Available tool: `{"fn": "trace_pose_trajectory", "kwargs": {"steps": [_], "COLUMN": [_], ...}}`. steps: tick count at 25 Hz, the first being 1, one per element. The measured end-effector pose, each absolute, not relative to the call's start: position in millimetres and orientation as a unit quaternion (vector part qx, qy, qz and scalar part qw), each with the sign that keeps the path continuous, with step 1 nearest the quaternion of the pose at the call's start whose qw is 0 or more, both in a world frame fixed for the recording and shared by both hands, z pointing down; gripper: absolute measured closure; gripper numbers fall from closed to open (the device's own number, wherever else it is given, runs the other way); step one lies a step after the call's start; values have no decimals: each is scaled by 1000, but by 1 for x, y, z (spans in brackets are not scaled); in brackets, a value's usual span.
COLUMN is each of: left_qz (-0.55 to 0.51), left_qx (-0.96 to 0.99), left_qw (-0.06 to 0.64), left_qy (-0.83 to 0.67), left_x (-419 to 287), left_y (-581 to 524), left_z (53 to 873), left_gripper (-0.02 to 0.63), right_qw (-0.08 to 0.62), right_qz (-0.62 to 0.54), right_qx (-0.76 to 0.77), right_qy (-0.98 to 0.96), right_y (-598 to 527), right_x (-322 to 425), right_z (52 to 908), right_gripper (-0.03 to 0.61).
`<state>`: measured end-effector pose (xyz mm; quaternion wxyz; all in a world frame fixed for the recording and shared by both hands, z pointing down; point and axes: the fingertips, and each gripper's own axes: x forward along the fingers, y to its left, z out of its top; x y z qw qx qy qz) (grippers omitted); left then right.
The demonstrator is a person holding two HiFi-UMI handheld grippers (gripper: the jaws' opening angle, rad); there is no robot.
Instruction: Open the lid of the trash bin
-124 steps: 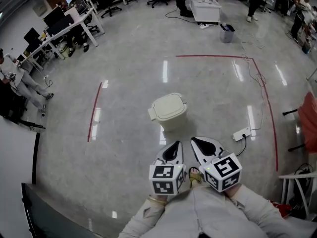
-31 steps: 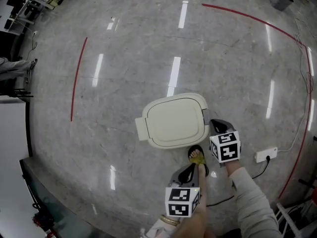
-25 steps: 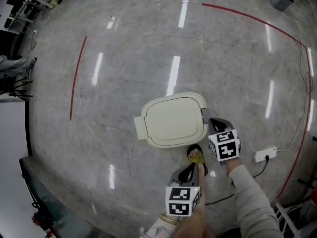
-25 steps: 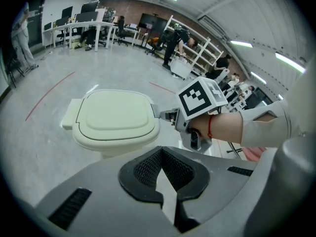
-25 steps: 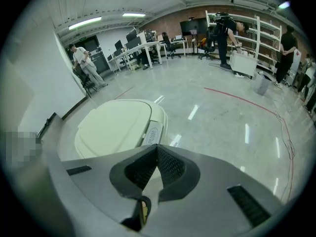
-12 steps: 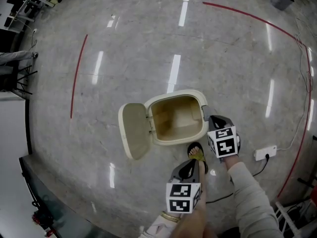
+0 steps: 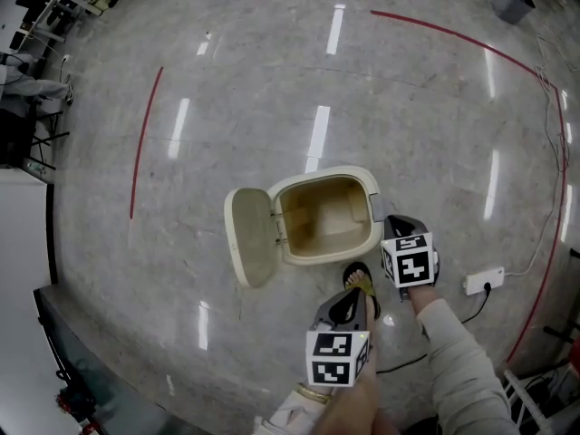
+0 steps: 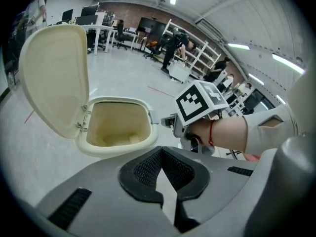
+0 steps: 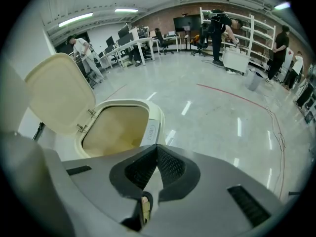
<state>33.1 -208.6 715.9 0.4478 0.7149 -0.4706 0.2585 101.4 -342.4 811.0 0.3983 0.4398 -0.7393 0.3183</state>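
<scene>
Trash bin (image 7: 326, 255) lid (image 7: 249, 236) stands open, task seemingly done; left hand-held gripper (image 7: 343, 306) and right hand-held gripper (image 7: 396, 226), closed empty, should withdraw.

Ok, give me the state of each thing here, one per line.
Trash bin: upright on the floor, open.
Lid: tipped up on its hinge, standing open.
Left gripper: jaws shut, empty, apart from the bin.
Right gripper: jaws shut, empty, tip beside the bin's front button.
</scene>
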Motion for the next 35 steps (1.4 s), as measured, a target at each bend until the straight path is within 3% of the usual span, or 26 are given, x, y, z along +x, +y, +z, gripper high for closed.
{"fn": "trace_pose_trajectory", "kwargs": {"steps": [15, 35], "left_qz": [247, 235], "left_qx": [728, 779], "left_qw": [422, 347], "left_qy": [-481, -467], "left_x": [24, 32], "left_y": [-196, -130], "left_z": [675, 519], "left_gripper": [609, 609], "right_qw": [315, 243], "right_qz": [342, 297], "right_qx": [483, 507], "right_qy": [-742, -772], "right_y": [-279, -156], "right_x": [110, 113], "right_z": [727, 533], "right_gripper": [575, 575]}}
